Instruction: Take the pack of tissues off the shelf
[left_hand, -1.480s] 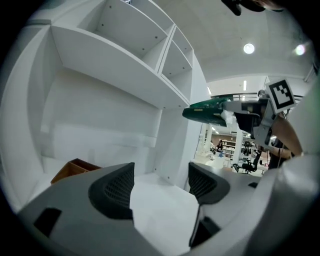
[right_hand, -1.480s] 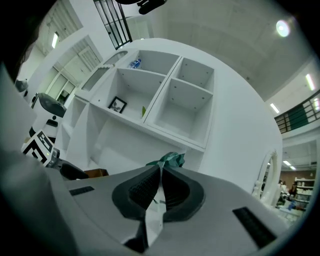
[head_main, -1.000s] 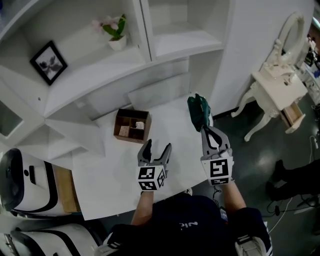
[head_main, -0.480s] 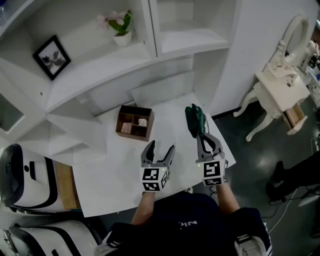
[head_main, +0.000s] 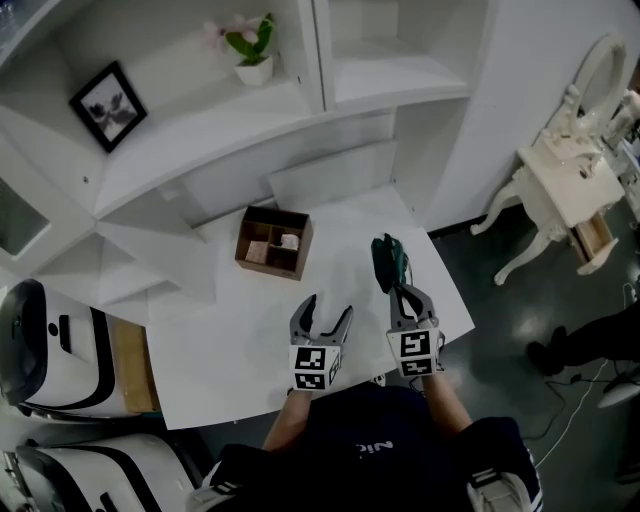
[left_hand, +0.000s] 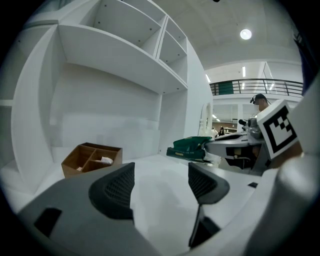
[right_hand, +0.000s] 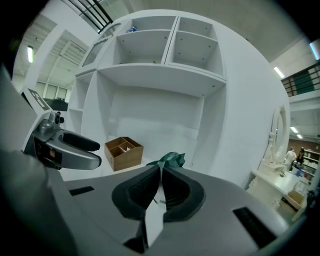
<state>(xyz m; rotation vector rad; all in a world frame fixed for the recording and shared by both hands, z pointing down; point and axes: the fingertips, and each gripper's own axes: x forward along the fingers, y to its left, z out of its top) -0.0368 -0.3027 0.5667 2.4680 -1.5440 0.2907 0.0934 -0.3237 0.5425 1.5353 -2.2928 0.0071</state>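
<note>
A dark green pack of tissues hangs low over the right side of the white table, with my right gripper shut on its near end. In the right gripper view the jaws are pressed together on a thin edge of the pack, which sticks out beyond them. From the left gripper view the pack looks level and close to the tabletop; whether it touches I cannot tell. My left gripper stands open and empty to its left, fingers apart.
A brown wooden divided box sits on the table's far left part. Behind it rises a white shelf unit with a potted flower and a framed picture. A cream dressing table stands at right, a white machine at left.
Both grippers have sunk and drawn back toward the person. The green pack came down with the right gripper, closer to the tabletop. The left gripper stays open.
</note>
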